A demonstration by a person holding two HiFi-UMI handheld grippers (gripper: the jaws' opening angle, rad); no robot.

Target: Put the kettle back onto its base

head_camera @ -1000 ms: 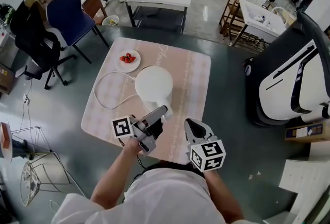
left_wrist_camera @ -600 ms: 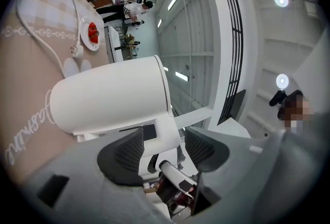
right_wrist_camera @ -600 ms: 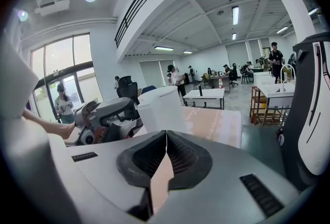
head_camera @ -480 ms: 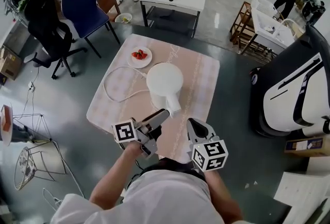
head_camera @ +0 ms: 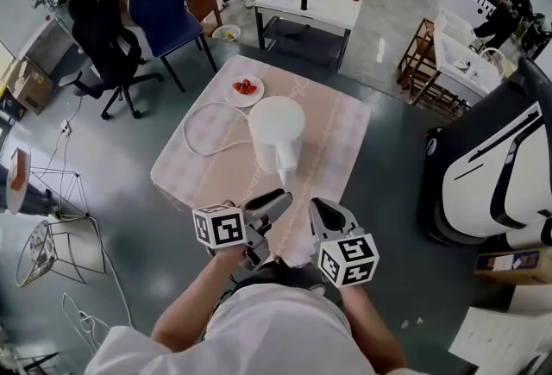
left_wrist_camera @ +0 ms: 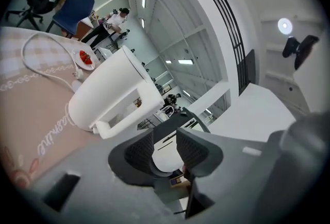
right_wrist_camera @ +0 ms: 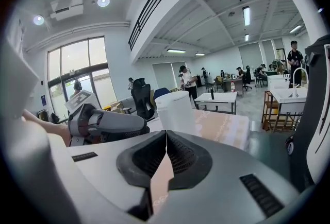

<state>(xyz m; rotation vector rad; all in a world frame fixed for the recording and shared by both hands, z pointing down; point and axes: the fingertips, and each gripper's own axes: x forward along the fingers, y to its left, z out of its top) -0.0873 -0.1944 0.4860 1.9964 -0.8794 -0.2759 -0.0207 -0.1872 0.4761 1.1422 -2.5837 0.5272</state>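
On the tablecloth (head_camera: 338, 134) at twelve o'clock from both grippers, the white kettle (head_camera: 276, 128) is stood upright, seemingly on its hidden base, handle turned to six o'clock toward the nearer left gripper (head_camera: 280, 199), whose empty jaws have just been narrowed partway; the right gripper (head_camera: 316, 209) is held shut.

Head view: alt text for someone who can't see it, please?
A white kettle stands on a pink tablecloth beside a plate of strawberries and a looped cord. Below, a person holds the left hand-held gripper, its empty jaws having just closed partway, and the right hand-held gripper, shut.
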